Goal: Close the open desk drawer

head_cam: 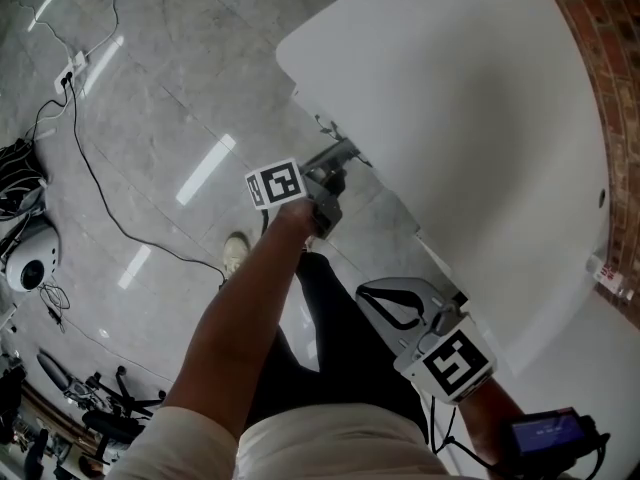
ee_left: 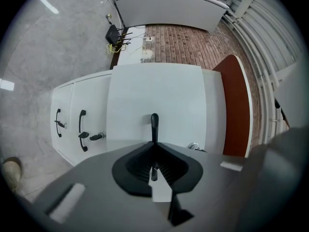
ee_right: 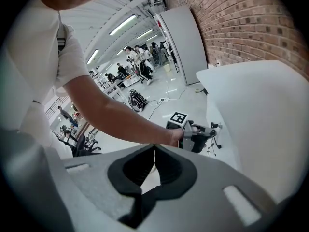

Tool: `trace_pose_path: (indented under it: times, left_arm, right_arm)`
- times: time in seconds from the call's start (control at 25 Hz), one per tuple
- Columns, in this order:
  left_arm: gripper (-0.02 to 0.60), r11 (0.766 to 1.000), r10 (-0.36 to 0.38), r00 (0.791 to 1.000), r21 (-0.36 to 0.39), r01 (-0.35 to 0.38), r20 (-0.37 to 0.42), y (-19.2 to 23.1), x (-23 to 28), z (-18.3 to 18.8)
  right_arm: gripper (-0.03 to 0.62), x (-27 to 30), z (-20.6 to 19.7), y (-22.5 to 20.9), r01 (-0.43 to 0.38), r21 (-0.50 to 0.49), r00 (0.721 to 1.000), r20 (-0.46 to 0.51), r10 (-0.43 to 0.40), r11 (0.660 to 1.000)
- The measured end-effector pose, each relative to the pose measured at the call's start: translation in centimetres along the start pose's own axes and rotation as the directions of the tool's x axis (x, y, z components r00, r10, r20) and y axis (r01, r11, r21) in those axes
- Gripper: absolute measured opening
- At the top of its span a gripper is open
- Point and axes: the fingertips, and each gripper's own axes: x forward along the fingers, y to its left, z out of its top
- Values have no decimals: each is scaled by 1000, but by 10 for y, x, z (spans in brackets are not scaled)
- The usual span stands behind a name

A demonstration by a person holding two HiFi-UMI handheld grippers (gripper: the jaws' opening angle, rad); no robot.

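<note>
Left gripper view: left gripper is pinched on the black handle of the white drawer, mid-frame. I'd push straight in, no twisting. Right gripper is closed and empty.

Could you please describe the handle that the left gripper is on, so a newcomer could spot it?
Find the white desk by the brick wall, then its widest front panel. The handle is the lone black bar on that panel, clamped by the left gripper; two other handles sit on narrower fronts beside it.
</note>
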Motion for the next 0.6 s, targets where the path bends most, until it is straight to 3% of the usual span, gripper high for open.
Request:
trace_pose_path:
  times: [0.6]
  left_arm:
    - [20, 999, -44, 999, 8, 44, -3, -10, 21, 9]
  right_arm:
    - [5, 4, 1, -1, -7, 5, 1000, -18, 7, 1000]
